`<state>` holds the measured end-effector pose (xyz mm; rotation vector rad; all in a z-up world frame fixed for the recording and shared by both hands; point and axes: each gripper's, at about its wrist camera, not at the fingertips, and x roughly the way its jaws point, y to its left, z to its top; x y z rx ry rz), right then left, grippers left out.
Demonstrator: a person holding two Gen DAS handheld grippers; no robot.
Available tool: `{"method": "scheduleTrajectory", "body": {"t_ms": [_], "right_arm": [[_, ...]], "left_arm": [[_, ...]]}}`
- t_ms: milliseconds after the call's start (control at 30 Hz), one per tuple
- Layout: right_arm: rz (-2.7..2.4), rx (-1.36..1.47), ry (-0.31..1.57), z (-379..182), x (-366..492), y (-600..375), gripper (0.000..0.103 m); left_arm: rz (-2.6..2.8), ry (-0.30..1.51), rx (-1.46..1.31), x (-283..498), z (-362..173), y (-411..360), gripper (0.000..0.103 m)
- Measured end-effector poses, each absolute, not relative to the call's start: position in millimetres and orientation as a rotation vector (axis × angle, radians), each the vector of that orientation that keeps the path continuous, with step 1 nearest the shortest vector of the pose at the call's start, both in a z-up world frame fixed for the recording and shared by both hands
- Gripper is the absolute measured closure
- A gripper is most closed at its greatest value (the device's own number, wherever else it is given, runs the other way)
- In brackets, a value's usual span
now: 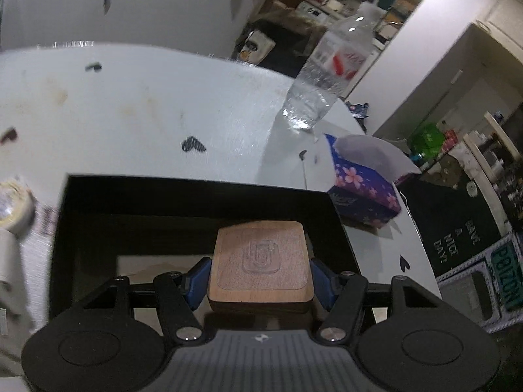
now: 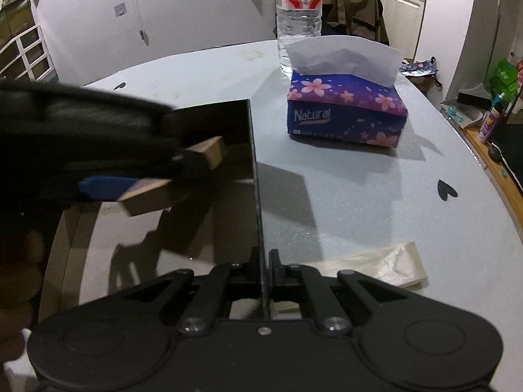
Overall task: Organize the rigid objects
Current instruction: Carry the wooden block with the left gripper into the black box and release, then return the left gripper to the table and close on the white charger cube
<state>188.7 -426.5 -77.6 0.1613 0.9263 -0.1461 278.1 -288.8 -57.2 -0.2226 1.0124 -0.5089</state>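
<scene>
Two grippers busy here. Left gripper (image 1: pixel 260 281) clamping wooden block (image 1: pixel 260 261) between blue pads (image 1: pixel 322 281), holding it over black box (image 1: pixel 196 196). Right gripper (image 2: pixel 265 269) pinching box wall (image 2: pixel 253 163) edge-on, jaws nearly closed on thin panel. Box sitting on white table (image 2: pixel 359 202) – tissue pack (image 2: pixel 346 111) and bottle (image 2: pixel 298 16) standing beyond, near each other. Tape roll (image 1: pixel 13 202) showing blurry at left.

Tape roll (image 1: pixel 14 204): left of left gripper, blurred, cut by frame edge.
Bottle (image 2: pixel 298 9): cap cropped, base behind tissue box (image 2: pixel 346 111).
Box (image 1: pixel 196 225): floor partly hidden by block (image 1: pixel 260 263).
</scene>
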Motion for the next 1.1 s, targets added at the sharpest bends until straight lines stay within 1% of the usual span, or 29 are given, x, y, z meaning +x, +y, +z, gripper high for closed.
{"method": "scheduleTrajectory", "body": {"t_ms": [100,233,300,367,433,600,767,900,1100], "right_arm": [[-0.142,0.149,0.928,-77.4,188.5,-422.8,0.099],[-0.142,0.142,0.928,-77.3,187.9,-420.7,0.098],[-0.140,0.144,0.928,-77.2,187.9,-421.2,0.098],[-0.140,0.143,0.930,-77.1,188.1,-421.0,0.098],[-0.140,0.145,0.931,-76.9,188.4,-421.2,0.098],[-0.136,0.145,0.931,-76.9,188.7,-422.0,0.098],[-0.128,0.146,0.929,-77.0,188.6,-422.9,0.098],[-0.118,0.132,0.926,-77.3,187.6,-422.2,0.097],[-0.094,0.093,0.909,-77.7,184.0,-419.9,0.097]], "left_arm": [[-0.521,1.054,-0.258,284.8,-65.3,-295.1,0.039],[-0.561,1.043,-0.236,282.9,-70.1,-304.5,0.039],[-0.563,1.048,-0.260,284.2,-73.8,-304.0,0.036],[-0.562,1.042,-0.277,285.3,-74.1,-301.8,0.024],[-0.555,1.045,-0.290,287.0,-73.8,-298.7,0.020],[-0.569,1.051,-0.293,284.8,-68.0,-291.5,0.017],[-0.585,1.004,-0.231,271.7,-52.6,-284.4,0.009],[-0.606,0.945,-0.181,256.2,-35.7,-273.5,0.006],[-0.604,0.786,-0.107,228.6,-6.3,-242.3,0.002]]}}
